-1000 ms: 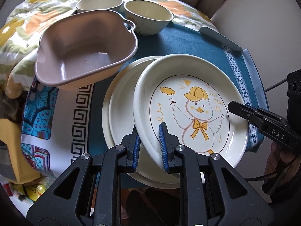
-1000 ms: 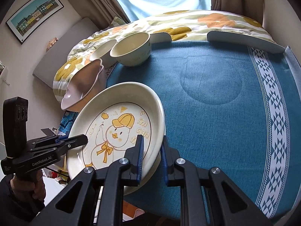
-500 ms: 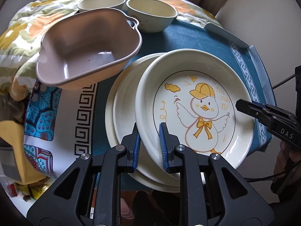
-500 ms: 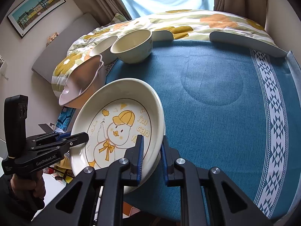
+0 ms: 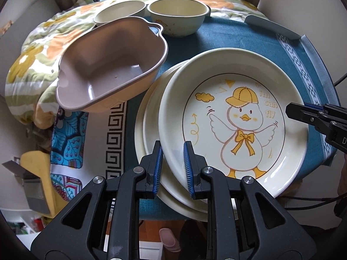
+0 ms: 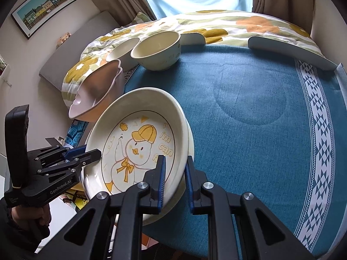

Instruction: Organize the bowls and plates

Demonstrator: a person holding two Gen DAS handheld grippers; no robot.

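Observation:
A cream duck plate [image 5: 234, 117] sits tilted on top of a plain cream plate [image 5: 149, 127] at the near edge of the blue tablecloth. My left gripper [image 5: 172, 166] is shut on the duck plate's near rim. My right gripper [image 6: 174, 179] is shut on the same plate [image 6: 141, 143] at its opposite rim, and its fingers [image 5: 303, 112] show at the right of the left wrist view. A pink square bowl [image 5: 110, 65] stands tilted to the left of the plates. Two cream bowls [image 5: 177, 16] [image 5: 119, 14] stand behind it.
The blue tablecloth [image 6: 260, 112] covers the round table to the right of the plates. A floral blanket [image 6: 216, 21] lies behind the table. A patterned cloth [image 5: 108, 130] hangs at the table's left edge.
Both grippers and the duck plate have shifted slightly, lowering it closer onto the plain plate. Both grips are unchanged.

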